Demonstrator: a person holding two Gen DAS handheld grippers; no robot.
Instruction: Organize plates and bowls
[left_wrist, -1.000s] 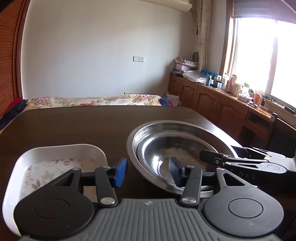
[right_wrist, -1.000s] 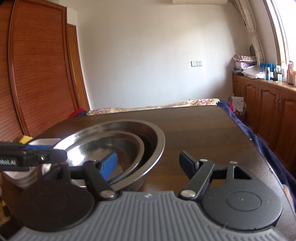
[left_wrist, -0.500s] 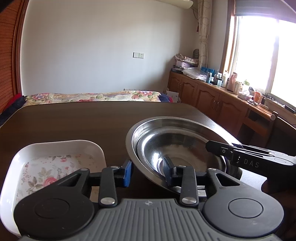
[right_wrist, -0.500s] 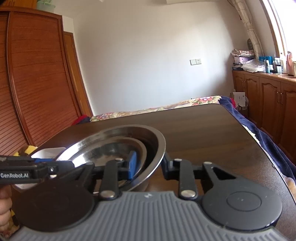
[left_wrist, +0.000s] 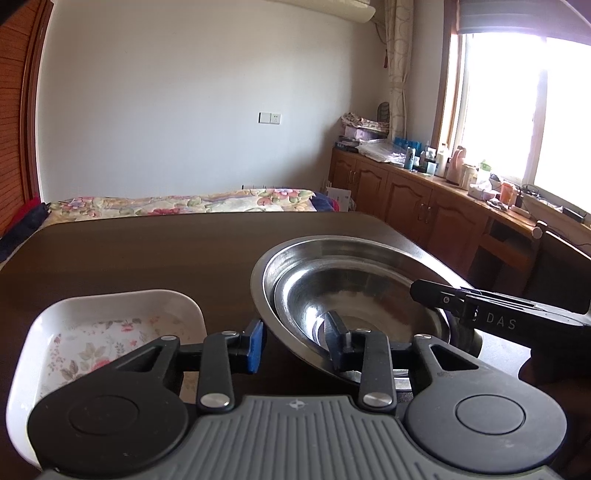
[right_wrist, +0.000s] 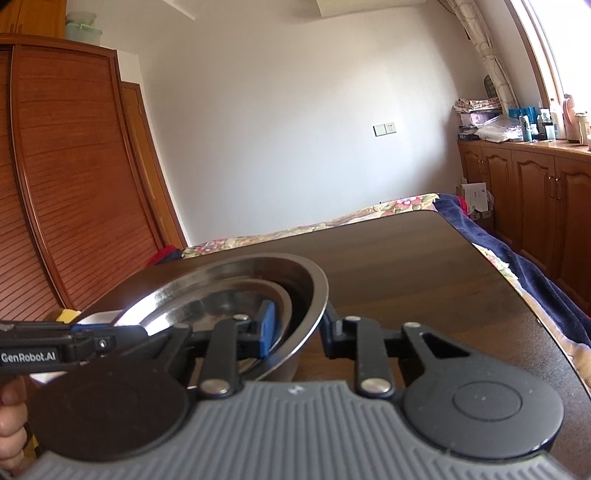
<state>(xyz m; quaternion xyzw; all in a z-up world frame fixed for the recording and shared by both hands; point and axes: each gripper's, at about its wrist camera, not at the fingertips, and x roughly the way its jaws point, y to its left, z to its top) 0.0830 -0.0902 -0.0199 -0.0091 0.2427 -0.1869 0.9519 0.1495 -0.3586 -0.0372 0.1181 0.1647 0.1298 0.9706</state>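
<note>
Our jaws on both sides straddle the rim of the large steel bowl: each gripper has one finger inside the bowl and one outside its wall. On the left gripper the blue pad sits just outside the near-left rim and the black finger reaches inside, with a clear gap between pad and metal, so we read these jaws as partly spread and not yet pinching. On the right gripper the blue pad lies inside the bowl and the black finger sits against the outer wall; the rim looks caught between them, though we cannot tell how firmly.

A smaller steel bowl nests inside the large one. The stack rests on the dark counter, toward its right half. Just beside the bowls on the left stands a white flowered dish, apart from them and partly hidden behind our left gripper. In the right wrist view, fingers of a hand show at the lower left edge.
</note>
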